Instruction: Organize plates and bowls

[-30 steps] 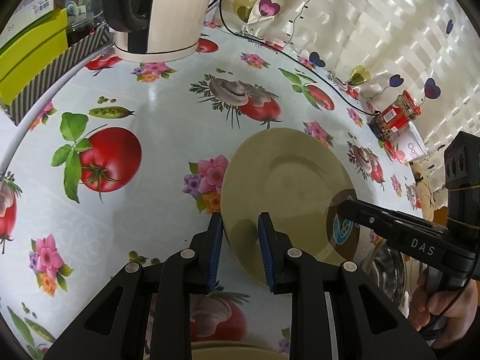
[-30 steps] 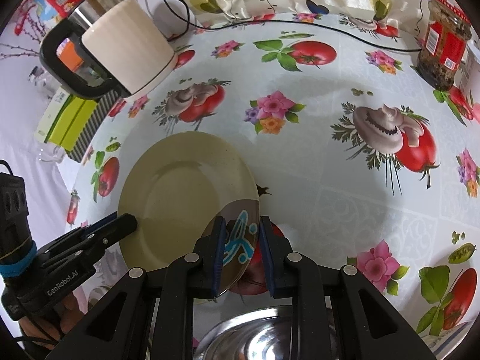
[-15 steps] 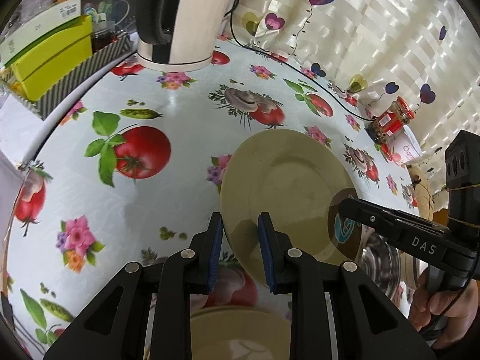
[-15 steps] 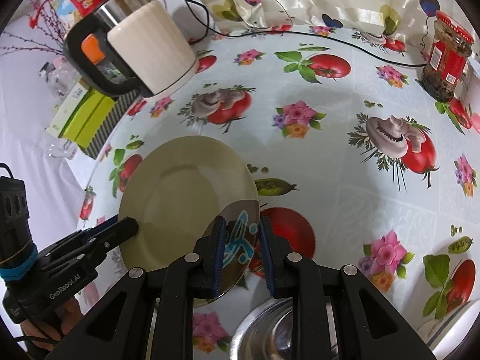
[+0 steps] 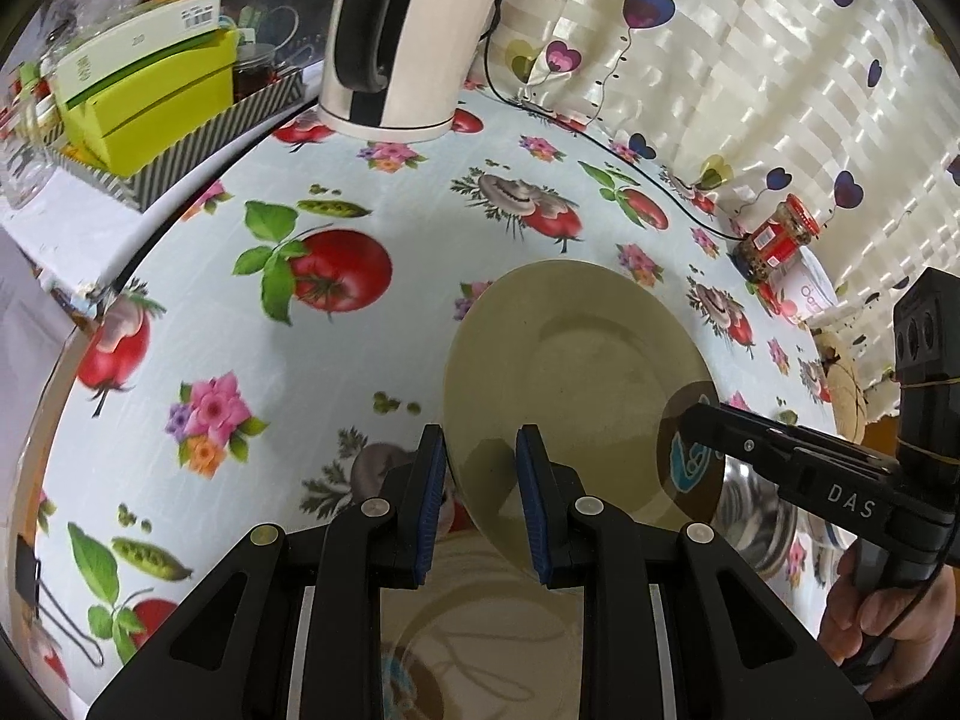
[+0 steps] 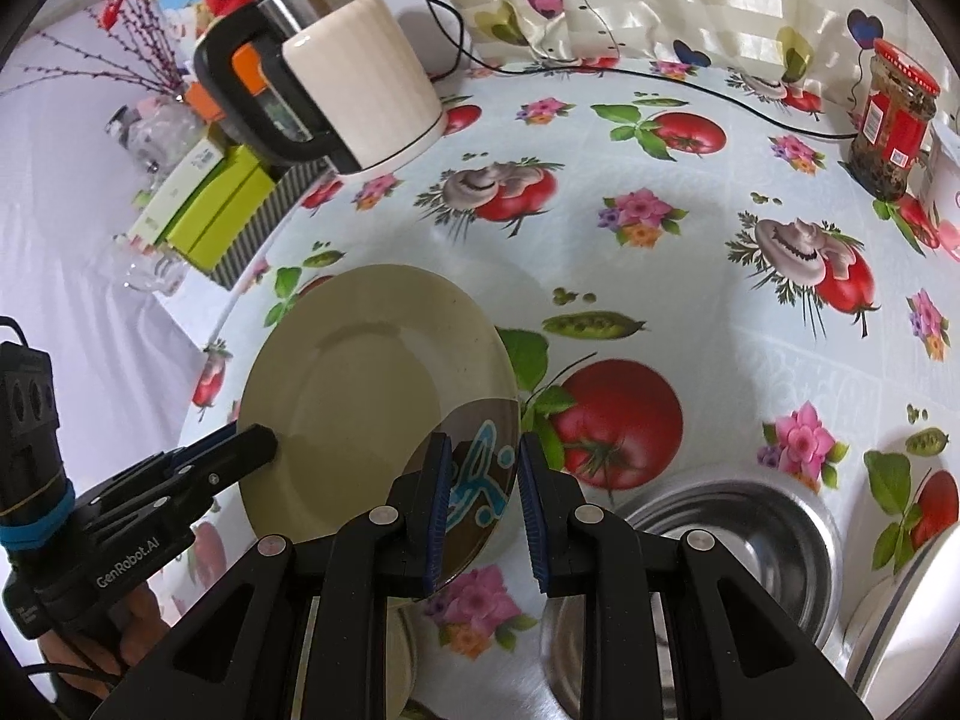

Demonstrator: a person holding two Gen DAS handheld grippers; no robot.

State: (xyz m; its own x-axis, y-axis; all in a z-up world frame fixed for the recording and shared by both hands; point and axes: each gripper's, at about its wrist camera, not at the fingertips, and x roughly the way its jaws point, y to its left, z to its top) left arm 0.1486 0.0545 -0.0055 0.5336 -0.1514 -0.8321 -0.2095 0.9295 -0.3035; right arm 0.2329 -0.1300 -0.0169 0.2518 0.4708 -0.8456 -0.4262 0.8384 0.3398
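The table (image 6: 690, 312) under its tomato-and-flower oilcloth fills both views, and a heart-print curtain (image 5: 750, 60) hangs along its far edge. At the far left stands a cream kettle (image 6: 360, 78), its cord trailing along the far edge toward a red-lidded jar (image 6: 894, 120) at the far right. Green boxes (image 5: 150, 102) sit in a striped tray off the table's left rim.

You carry the plate (image 5: 570, 384) clear of the cloth, between both tools, so it hangs tilted over the table's near middle. Your left gripper (image 5: 480, 492) is clenched on the plate's near-left rim, and your right gripper (image 6: 480, 498) pinches the brown, blue-patterned patch on the opposite rim. Holding two opposite edges probably keeps a wide, slick plate from swinging or slipping, which one narrow pinch could not do.

A steel bowl (image 6: 738, 540) rests near right, just below the plate's right edge. Another patterned plate (image 5: 480, 618) lies below your left gripper, near you. That looks like the stack you are heading for, so I would judge the plate is being brought back toward it.
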